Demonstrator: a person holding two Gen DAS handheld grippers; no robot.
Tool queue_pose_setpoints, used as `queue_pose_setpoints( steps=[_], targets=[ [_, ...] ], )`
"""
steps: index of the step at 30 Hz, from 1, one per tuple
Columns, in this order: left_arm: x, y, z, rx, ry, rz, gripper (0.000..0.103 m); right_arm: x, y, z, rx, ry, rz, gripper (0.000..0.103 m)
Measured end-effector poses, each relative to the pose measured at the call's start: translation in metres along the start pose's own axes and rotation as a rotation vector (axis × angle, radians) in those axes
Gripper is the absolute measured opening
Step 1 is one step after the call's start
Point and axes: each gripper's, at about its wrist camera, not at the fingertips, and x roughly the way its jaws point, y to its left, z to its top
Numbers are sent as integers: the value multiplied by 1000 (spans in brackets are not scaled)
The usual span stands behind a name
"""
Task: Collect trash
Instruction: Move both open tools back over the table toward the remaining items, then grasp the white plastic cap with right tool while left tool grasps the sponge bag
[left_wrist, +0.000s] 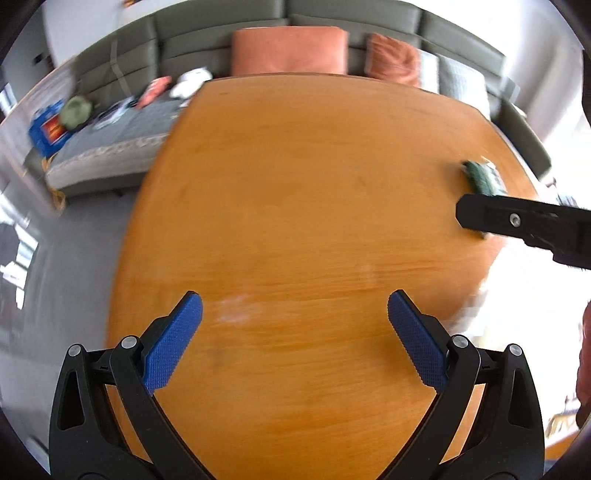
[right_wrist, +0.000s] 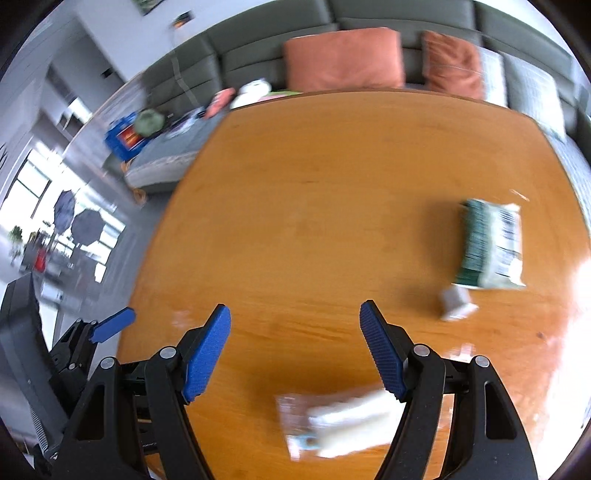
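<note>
Trash lies on an orange wooden table (right_wrist: 314, 192). In the right wrist view a green and white packet (right_wrist: 491, 245) lies at the right, a small crumpled grey piece (right_wrist: 456, 302) just below it, and a clear wrapper with a white strip (right_wrist: 340, 421) lies near and below the jaws. My right gripper (right_wrist: 295, 350) is open and empty above the table. My left gripper (left_wrist: 295, 339) is open and empty over bare wood. In the left wrist view the green packet (left_wrist: 482, 177) shows far right, partly behind the right gripper's black finger (left_wrist: 517, 221).
A grey sofa (left_wrist: 221, 44) with two orange cushions (left_wrist: 290, 50) runs behind the table's far edge. A blue box (right_wrist: 123, 138) and clutter lie on its left seat. Grey floor (left_wrist: 74, 258) lies left of the table. The left gripper's finger (right_wrist: 110, 325) shows at left.
</note>
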Motion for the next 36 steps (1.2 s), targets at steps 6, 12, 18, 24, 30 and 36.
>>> queue_pose_setpoints(
  steps=[6, 12, 18, 24, 30, 36],
  targets=[
    [5, -43, 8, 90, 6, -63, 97, -7, -56, -4, 80, 0, -62, 73],
    [5, -75, 8, 165, 9, -104, 97, 5, -99, -10, 131, 50, -114, 73],
    [12, -87, 8, 171, 30, -105, 97, 30, -110, -14, 112, 99, -151, 67],
    [17, -83, 8, 148, 50, -95, 97, 49, -96, -10, 36, 109, -204, 61],
    [18, -80, 7, 147, 58, -87, 97, 66, -89, -3, 18, 138, -205, 39],
    [19, -85, 8, 159, 63, -86, 97, 63, -94, 0, 30, 145, -172, 33]
  ],
)
